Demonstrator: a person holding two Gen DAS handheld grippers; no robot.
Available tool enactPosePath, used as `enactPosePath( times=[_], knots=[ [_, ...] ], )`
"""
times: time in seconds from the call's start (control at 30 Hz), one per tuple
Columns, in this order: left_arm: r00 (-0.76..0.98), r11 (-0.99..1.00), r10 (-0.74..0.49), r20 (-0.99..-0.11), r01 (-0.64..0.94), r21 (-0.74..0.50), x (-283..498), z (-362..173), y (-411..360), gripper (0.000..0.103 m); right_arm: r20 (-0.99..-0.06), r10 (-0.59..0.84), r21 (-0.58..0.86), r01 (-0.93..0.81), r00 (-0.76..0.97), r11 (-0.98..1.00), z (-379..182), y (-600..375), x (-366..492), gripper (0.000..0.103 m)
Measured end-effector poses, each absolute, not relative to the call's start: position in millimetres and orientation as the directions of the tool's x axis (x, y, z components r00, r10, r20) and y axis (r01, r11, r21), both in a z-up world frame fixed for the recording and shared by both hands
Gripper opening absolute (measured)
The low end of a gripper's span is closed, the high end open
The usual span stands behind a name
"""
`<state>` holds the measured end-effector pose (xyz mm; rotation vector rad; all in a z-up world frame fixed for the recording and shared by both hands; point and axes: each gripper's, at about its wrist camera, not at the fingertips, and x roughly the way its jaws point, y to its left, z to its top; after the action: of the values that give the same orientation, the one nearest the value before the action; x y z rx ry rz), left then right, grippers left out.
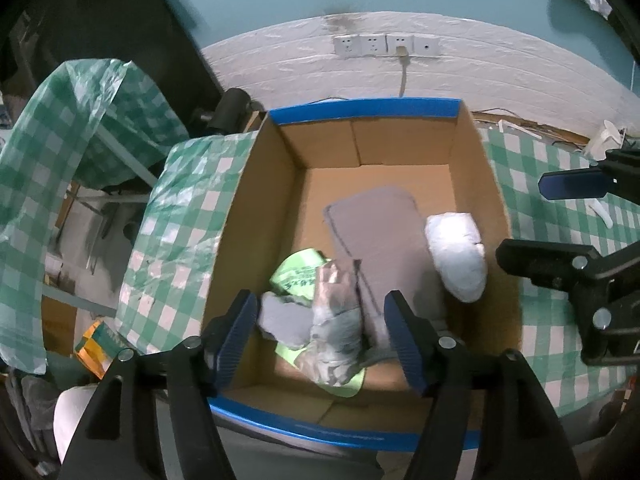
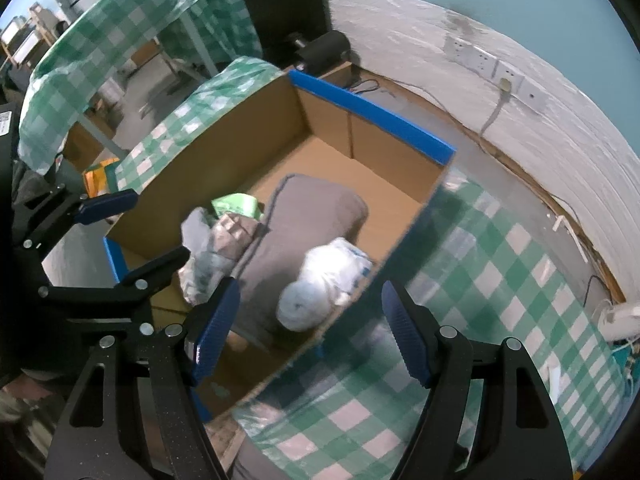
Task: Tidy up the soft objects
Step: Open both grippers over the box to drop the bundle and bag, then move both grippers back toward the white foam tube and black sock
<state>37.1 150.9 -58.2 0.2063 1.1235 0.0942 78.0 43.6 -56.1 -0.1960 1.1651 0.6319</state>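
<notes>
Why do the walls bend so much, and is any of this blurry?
Left wrist view: the wide lens bows the wall sockets and darkens the corners; the cardboard box is fairly sharp, and the clear-wrapped bundle is slightly smeared. Right wrist view: same bending, softer overall; the white bag glares bright and the checked tablecloth is blurred.

A brown cardboard box with blue-taped rims (image 1: 362, 109) sits on a worktop covered in a green-and-white checked plastic cloth (image 1: 180, 216). Inside lie a flat grey fabric pad (image 1: 380, 232), a white crinkled plastic bundle (image 1: 458, 258), a lime-green printed bag (image 1: 296, 272) and a clear silvery wrapped packet (image 1: 336, 320). The black grippers carry blue ribbed fingers (image 1: 404, 344). Top of the frame: a white wall (image 1: 480, 68) with white sockets, teal above.
</notes>
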Motion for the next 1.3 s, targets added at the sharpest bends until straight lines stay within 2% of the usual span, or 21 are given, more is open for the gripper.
enactPosePath(
  times=[1.3],
  knots=[
    [0.434,0.931,0.127,-0.892,0.258,0.258,59,-65,-15,0.068,-0.905,0.25,0.132,-0.33,0.345,0.935,-77,-164,68,0.075]
  ],
)
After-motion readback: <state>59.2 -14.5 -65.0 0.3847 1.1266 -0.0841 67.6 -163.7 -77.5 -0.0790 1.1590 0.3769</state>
